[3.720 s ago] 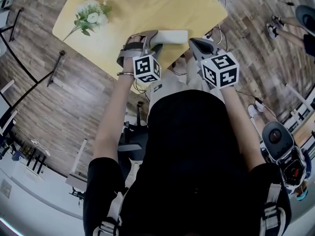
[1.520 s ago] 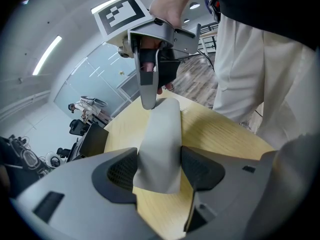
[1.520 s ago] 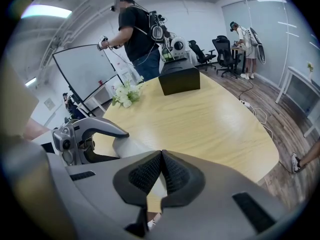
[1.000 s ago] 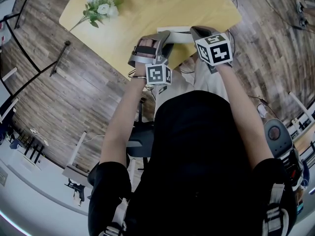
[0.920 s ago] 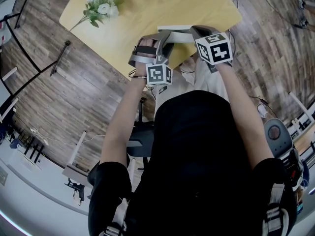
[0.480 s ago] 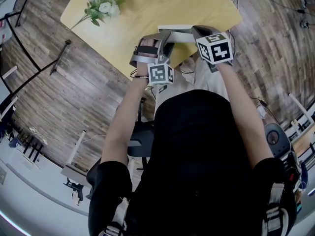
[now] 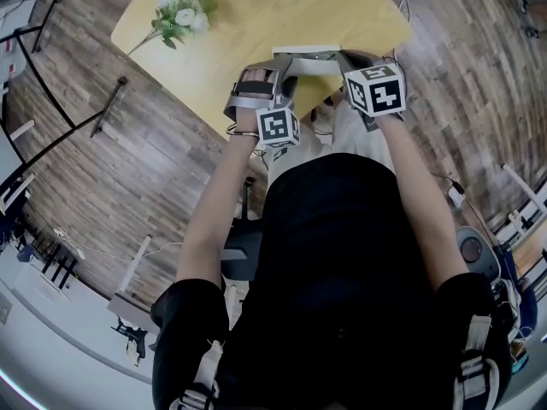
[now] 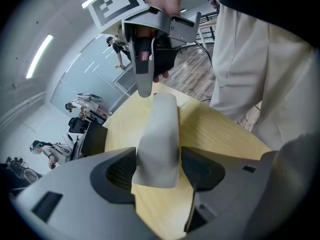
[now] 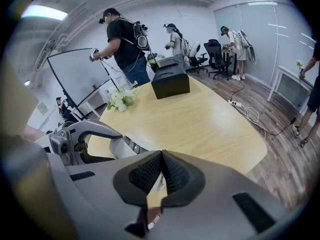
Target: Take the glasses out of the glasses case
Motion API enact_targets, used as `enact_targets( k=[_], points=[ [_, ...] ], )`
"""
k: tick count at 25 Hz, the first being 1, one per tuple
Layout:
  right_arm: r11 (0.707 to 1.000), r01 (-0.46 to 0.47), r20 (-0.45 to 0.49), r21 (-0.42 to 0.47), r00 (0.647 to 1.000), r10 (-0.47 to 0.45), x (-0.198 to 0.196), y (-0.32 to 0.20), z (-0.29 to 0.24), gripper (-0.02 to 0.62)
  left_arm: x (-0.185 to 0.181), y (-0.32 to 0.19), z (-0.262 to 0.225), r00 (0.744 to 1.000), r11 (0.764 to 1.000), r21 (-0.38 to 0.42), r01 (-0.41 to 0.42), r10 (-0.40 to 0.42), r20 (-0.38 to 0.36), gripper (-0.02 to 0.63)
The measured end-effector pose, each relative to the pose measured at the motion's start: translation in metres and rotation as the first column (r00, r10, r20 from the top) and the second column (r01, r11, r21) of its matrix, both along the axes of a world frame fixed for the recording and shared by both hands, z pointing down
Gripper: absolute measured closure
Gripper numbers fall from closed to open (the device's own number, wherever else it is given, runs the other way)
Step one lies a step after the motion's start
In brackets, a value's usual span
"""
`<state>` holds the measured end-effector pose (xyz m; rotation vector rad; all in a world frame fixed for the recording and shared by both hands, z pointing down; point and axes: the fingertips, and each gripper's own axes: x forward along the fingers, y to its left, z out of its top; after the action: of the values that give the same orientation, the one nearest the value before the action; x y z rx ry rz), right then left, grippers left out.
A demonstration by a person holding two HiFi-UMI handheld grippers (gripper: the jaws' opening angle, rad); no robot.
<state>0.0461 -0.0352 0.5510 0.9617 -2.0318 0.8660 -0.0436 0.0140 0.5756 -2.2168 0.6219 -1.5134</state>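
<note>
- Far over at the left corner of the pale yellow wooden table [image 7: 256,11] lies a small spray of white flowers with green leaves [image 7: 179,15]. It is well apart from the work.
- The left gripper [image 8: 159,170] is at the table's near edge, the one against the person. Its two dark ribbed pads are closed in on the sides of the long pale grey soft glasses case [image 8: 160,129], gripping the end nearest its own camera.
- The case runs along that near edge, between the two grippers. From where I stand I cannot tell whether it lies flat on the wood or is tipped up a little at the held end. It looks closed, and no glasses show anywhere.
- The right gripper [image 9: 161,156] is at the case's other end. Its jaws are pressed together tip to tip, with nothing plainly between them. From the left gripper view its tip comes down onto the far end of the case. Whether it nips a thin lip or flap there, I cannot tell.
- Beyond them, toward the far edge, a black box [image 9: 170,81] stands on the table, out of the way.
- My reading is that this is the opening step: one gripper steadies the case while the other works at its mouth.
- The next move probably calls for the left gripper to keep a firm hold while the right lifts or peels the end open. Then the right must part its jaws to reach in for the frame without crushing it.
</note>
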Motion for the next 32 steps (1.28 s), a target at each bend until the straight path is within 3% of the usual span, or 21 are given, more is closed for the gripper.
enact_targets(
  k=[8, 13, 17, 22, 25, 27, 32],
  points=[
    [1.000, -0.009, 0.020, 0.025, 1.000, 0.009, 0.007, 0.015, -0.018, 0.577, 0.002, 0.021, -0.013, 0.999, 0.995, -0.097, -0.015, 0.011, -0.044, 0.318],
    [0.999, -0.024, 0.029, 0.021, 0.999, 0.024, 0.011, 0.023, -0.022, 0.577, 0.006, 0.036, -0.021, 0.989, 0.980, -0.197, 0.000, -0.029, -0.146, 0.318],
    [1.000, -0.016, 0.032, 0.020, 0.999, 0.015, 0.009, 0.027, -0.026, 0.577, 0.008, 0.042, -0.026, 0.965, 0.958, -0.286, 0.015, -0.089, -0.246, 0.318],
    [0.999, 0.010, 0.036, 0.034, 0.999, -0.011, 0.003, 0.031, -0.032, 0.577, 0.010, 0.049, -0.033, 0.911, 0.906, -0.422, 0.037, -0.204, -0.358, 0.319],
    [0.999, 0.018, 0.037, 0.042, 0.999, -0.020, 0.002, 0.028, -0.036, 0.577, 0.009, 0.050, -0.039, 0.863, 0.863, -0.502, 0.050, -0.291, -0.413, 0.344],
    [0.999, 0.024, 0.036, 0.045, 0.999, -0.026, 0.001, 0.026, -0.038, 0.577, 0.007, 0.051, -0.041, 0.826, 0.835, -0.546, 0.065, -0.352, -0.440, 0.416],
    [0.996, 0.068, 0.017, 0.057, 0.997, -0.069, -0.004, 0.023, -0.038, 0.577, 0.003, 0.053, -0.047, 0.745, 0.774, -0.628, 0.076, -0.463, -0.480, 0.440]
  ],
)
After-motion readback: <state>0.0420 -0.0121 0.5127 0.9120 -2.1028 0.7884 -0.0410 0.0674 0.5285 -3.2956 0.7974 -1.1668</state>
